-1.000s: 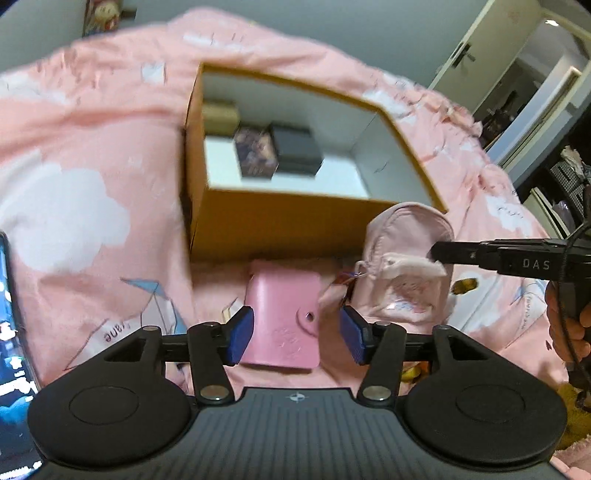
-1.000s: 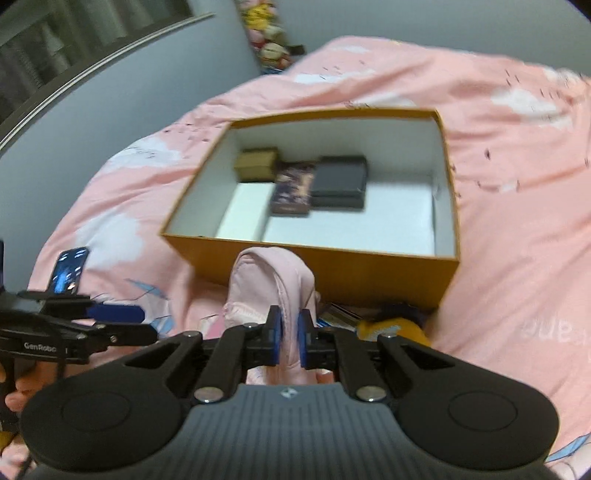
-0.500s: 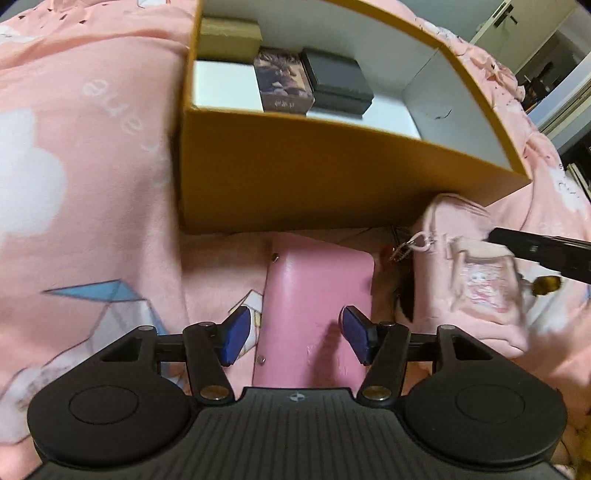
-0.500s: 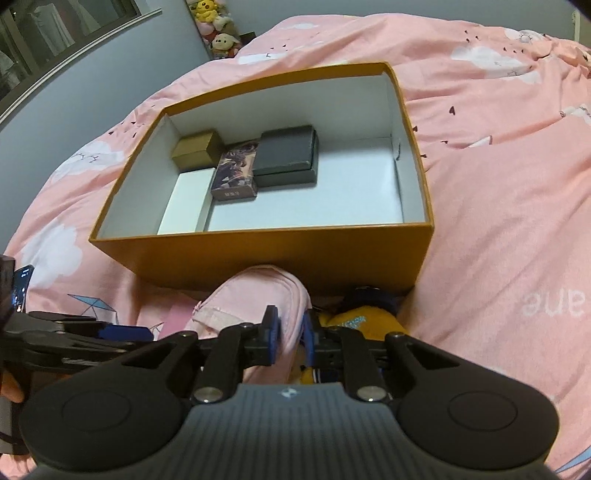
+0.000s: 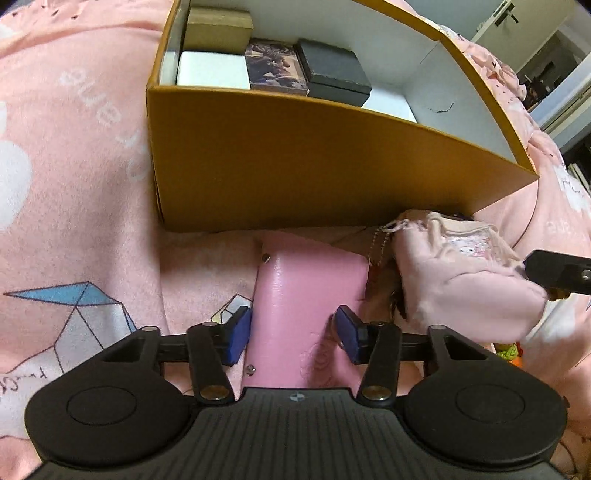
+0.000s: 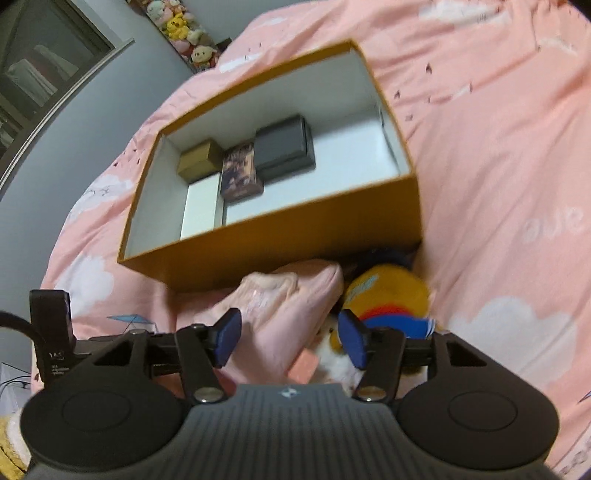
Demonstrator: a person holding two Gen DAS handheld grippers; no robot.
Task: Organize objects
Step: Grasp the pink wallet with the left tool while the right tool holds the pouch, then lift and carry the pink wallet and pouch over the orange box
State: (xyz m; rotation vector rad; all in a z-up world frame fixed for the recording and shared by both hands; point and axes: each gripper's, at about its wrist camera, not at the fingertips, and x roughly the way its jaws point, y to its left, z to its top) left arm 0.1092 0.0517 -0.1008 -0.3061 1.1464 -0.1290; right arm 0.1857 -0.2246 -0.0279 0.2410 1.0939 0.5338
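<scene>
Pink wallet now sits between the left gripper fingers at bottom centre of the left wrist view; a second ago it lay further ahead, so the hand has dropped onto it. Fingers closing, left pad at the wallet's edge, right pad near touching; can't confirm a firm pinch yet. Right gripper has gone from pinched on the pale pink pouch to spreading, fingers opening, pouch fabric loose between them, so likely a release. Yellow plush toy just beside the pouch, lower centre right. Further up, the orange box on the pink bed holds a black case, patterned box and tan box, unchanged. Judgement: wallet looks next for the box.
</scene>
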